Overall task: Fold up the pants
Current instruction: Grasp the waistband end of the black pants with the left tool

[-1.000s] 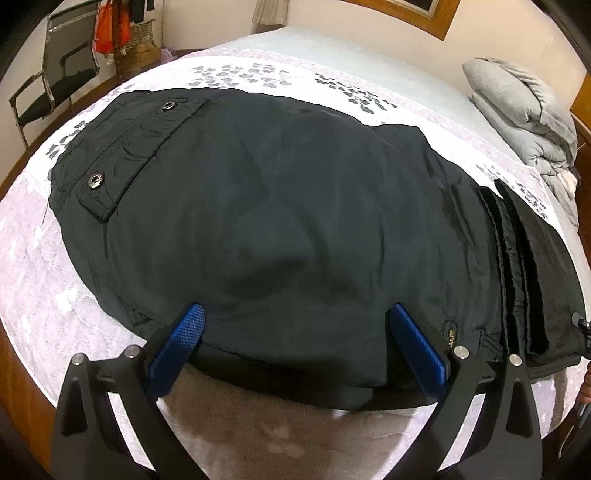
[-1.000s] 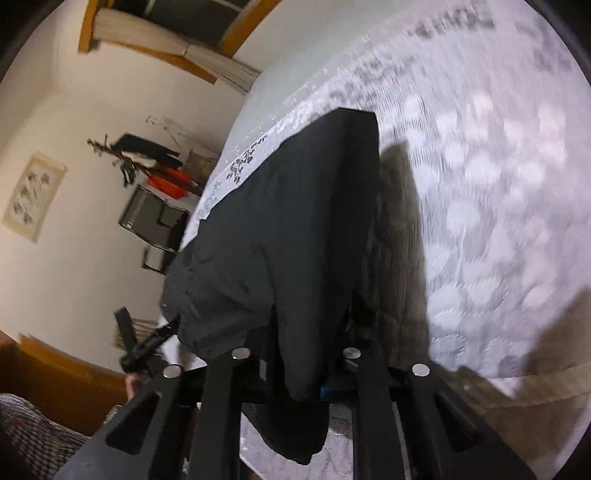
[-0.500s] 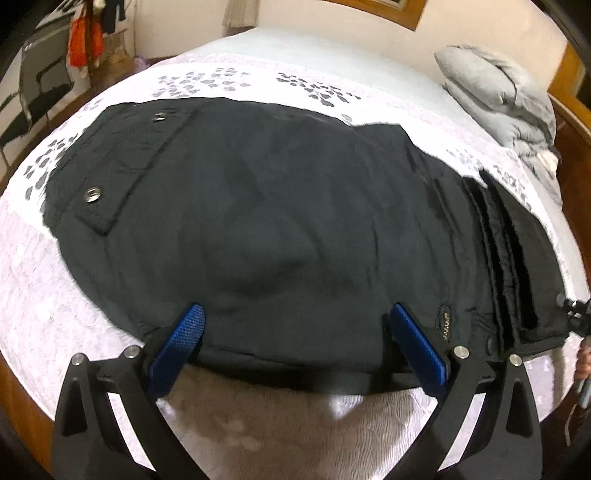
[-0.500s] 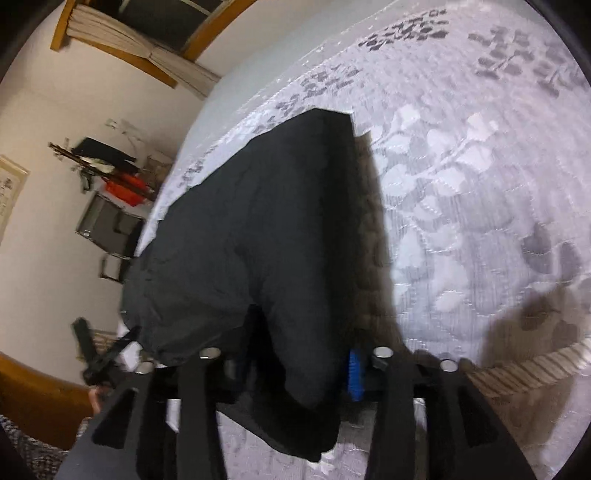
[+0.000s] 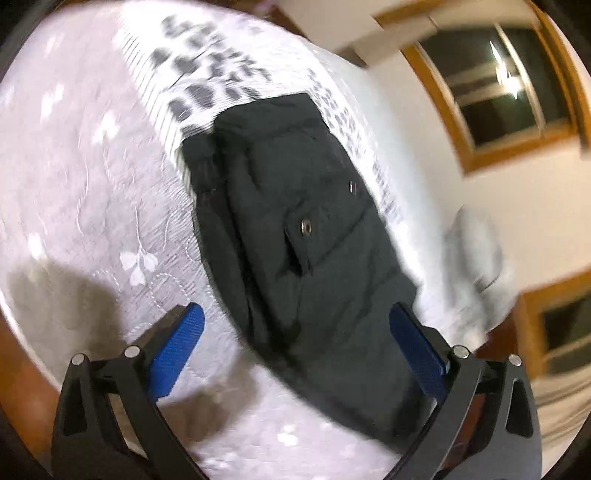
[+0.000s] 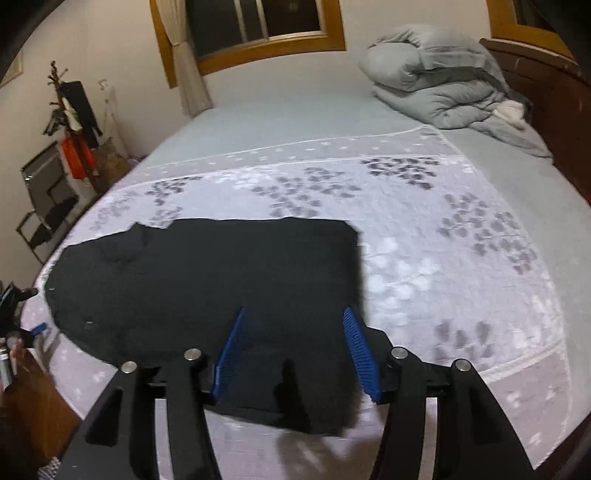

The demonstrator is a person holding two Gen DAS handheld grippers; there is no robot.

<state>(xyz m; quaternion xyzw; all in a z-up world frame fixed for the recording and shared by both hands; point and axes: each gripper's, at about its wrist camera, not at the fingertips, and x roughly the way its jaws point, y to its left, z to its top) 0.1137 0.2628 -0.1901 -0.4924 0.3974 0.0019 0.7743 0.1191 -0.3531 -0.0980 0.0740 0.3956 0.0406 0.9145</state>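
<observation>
The black pants (image 6: 207, 280) lie folded flat on the patterned bedspread (image 6: 424, 258). In the left wrist view the pants (image 5: 306, 236) run away from me, pocket snaps facing up. My left gripper (image 5: 295, 332) is open and empty, its blue pads just above the near end of the pants. My right gripper (image 6: 293, 332) is open and empty, with the pants' near right edge lying between its fingers. The left gripper also shows at the far left of the right wrist view (image 6: 22, 314).
A folded grey duvet (image 6: 443, 81) lies at the head of the bed by the wooden headboard (image 6: 546, 92). A chair (image 6: 48, 199) and a coat stand (image 6: 70, 110) stand left of the bed. Windows (image 6: 255, 22) are on the far wall.
My right gripper opened and let go of the pants, which now lie flat on the bed. My left gripper swung round to view the pants lengthwise; the view is motion-blurred.
</observation>
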